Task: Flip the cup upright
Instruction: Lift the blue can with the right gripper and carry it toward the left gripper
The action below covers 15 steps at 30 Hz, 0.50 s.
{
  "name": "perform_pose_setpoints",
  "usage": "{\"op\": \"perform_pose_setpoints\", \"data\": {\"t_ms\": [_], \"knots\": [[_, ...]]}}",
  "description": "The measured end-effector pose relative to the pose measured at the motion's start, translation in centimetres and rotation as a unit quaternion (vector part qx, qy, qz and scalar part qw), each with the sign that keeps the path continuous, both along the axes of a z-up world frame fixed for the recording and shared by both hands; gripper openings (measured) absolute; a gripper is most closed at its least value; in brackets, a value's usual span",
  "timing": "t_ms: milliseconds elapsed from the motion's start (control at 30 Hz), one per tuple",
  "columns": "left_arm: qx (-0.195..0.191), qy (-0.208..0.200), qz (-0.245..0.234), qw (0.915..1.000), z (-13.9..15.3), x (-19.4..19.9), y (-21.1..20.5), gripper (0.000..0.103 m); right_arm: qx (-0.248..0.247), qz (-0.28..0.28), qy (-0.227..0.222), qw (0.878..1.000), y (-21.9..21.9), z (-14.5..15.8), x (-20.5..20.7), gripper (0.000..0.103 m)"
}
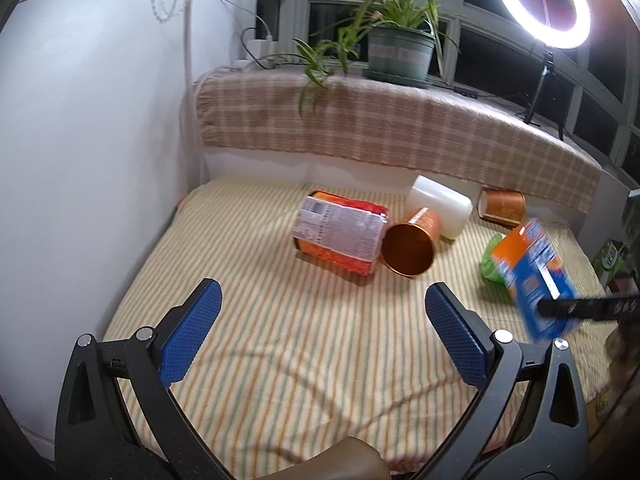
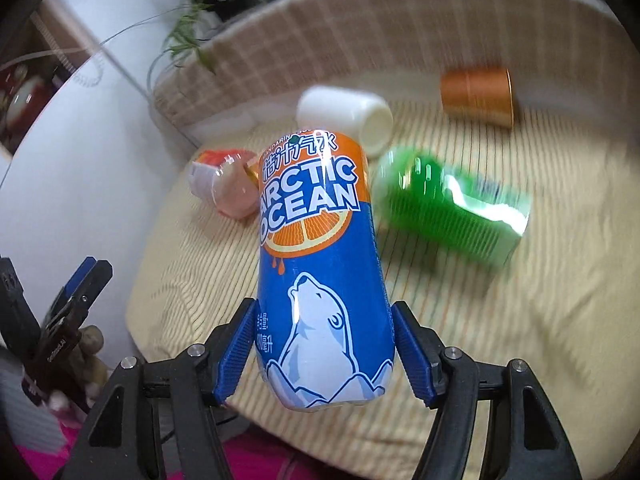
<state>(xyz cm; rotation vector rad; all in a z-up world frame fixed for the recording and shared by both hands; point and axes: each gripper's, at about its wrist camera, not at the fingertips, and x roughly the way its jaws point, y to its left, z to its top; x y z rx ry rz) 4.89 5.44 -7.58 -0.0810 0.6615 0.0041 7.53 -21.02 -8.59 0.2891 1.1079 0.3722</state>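
Note:
My right gripper [image 2: 324,344] is shut on a blue and orange Arctic Ocean bottle [image 2: 320,264] and holds it above the striped cloth; the bottle also shows blurred in the left wrist view [image 1: 536,280]. My left gripper [image 1: 322,332] is open and empty above the near part of the cloth. A copper cup [image 1: 410,246] lies on its side, its mouth towards me, between an orange packet [image 1: 340,232] and a white cup [image 1: 440,206]. A second copper cup [image 1: 502,206] lies on its side at the back right, also in the right wrist view [image 2: 478,96].
A green bottle [image 2: 452,204] lies on its side on the striped cloth [image 1: 260,320]. A white wall [image 1: 92,160] stands at the left. A checked ledge [image 1: 380,128] with a potted plant [image 1: 400,48] and a ring light [image 1: 542,0] runs along the back.

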Motion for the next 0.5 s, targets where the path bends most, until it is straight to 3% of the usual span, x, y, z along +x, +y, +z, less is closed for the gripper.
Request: {"op": "perform_pose_setpoints", "data": {"t_ms": [267, 500], "knots": [[-0.023, 0.021, -0.024, 0.9992, -0.6, 0.8, -1.2, 0.103, 0.071, -0.064, 0.046, 0.994, -0.1, -4.2, 0.0, 0.069], [-0.046, 0.05, -0.039, 0.9969, -1.6, 1.9, -1.5, 0.103, 0.073, -0.069, 0.066, 0.993, 0.9, -6.3, 0.6, 0.071]]}}
